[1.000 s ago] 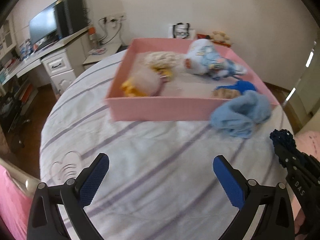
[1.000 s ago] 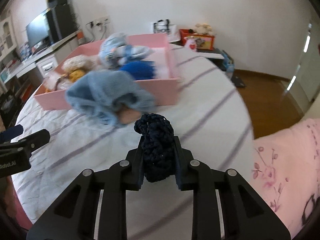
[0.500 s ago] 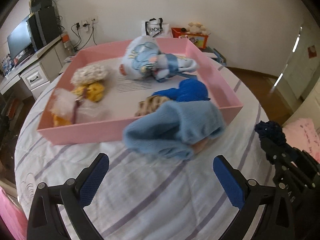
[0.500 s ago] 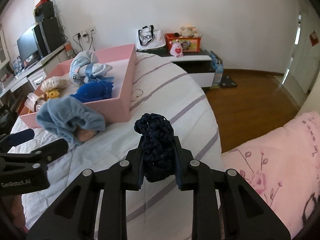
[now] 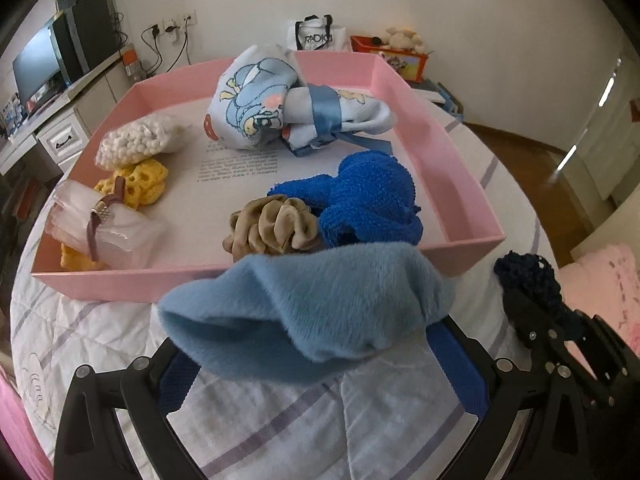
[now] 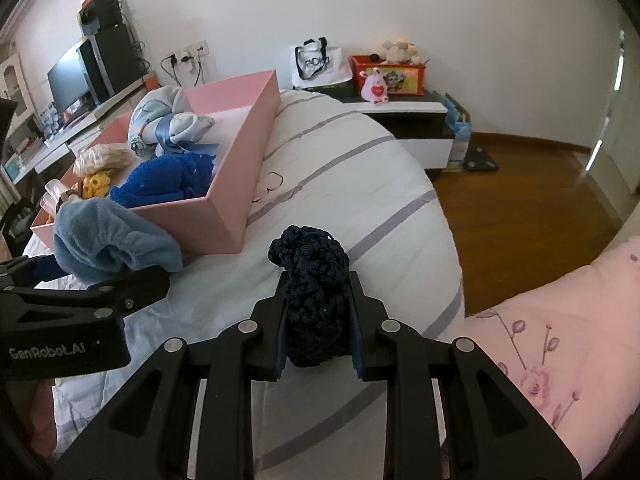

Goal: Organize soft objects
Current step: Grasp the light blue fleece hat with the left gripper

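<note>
Fingers (image 6: 356, 320) of the right gripper (image 6: 316, 320) clamp the navy crocheted pouch (image 6: 312, 280) (long axis along them, pointing forward).

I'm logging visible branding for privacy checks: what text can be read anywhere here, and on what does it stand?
"GenRobot.AI": side of the left gripper, seen from the right wrist.
"RADICI", roughly; blurred: white tote bag by the wall.
Printed lines on the pink tray floor: too small to read.
Orange box pictures: no readable words.
</note>
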